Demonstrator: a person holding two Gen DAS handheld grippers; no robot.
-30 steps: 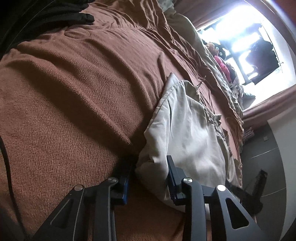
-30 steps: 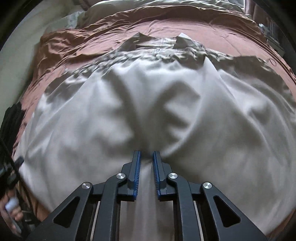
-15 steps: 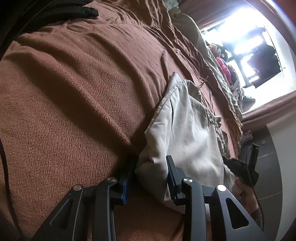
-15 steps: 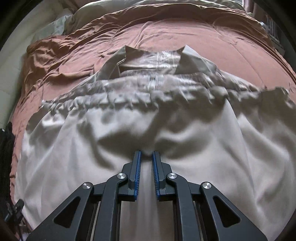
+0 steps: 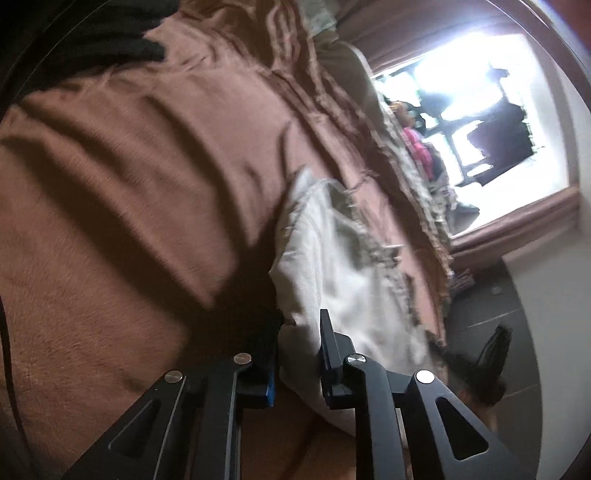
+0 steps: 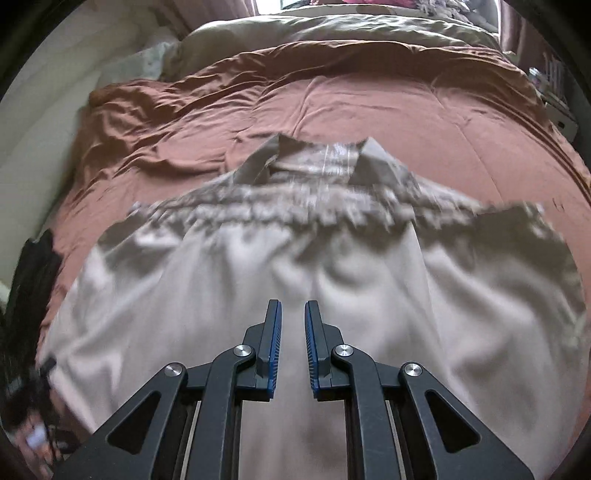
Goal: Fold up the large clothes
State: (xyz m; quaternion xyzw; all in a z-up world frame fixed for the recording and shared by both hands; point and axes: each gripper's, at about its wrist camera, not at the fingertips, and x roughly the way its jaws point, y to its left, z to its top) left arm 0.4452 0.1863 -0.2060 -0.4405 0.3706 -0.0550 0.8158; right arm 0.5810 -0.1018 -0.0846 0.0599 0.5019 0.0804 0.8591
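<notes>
A large beige garment (image 6: pixel 295 266) with a collar and a gathered seam lies spread on a brown bedspread (image 6: pixel 369 110). My right gripper (image 6: pixel 293 325) is shut on a fold of its near edge, with cloth between the blue pads. In the left wrist view the same beige garment (image 5: pixel 332 258) shows edge-on, and my left gripper (image 5: pixel 297 332) is shut on a bunched corner of it, just above the brown bedspread (image 5: pixel 129 184).
Pale bedding (image 6: pixel 332 29) is piled at the far end of the bed. A dark cloth (image 5: pixel 92 33) lies at the bed's far left. A bright window (image 5: pixel 480 110) and a grey tiled floor (image 5: pixel 491 314) lie to the right. A pale wall (image 6: pixel 33 122) borders the bed.
Both grippers have pulled the garment back toward me. More brown bedspread shows beyond the collar, and the collar sits nearer. Both grips have held.
</notes>
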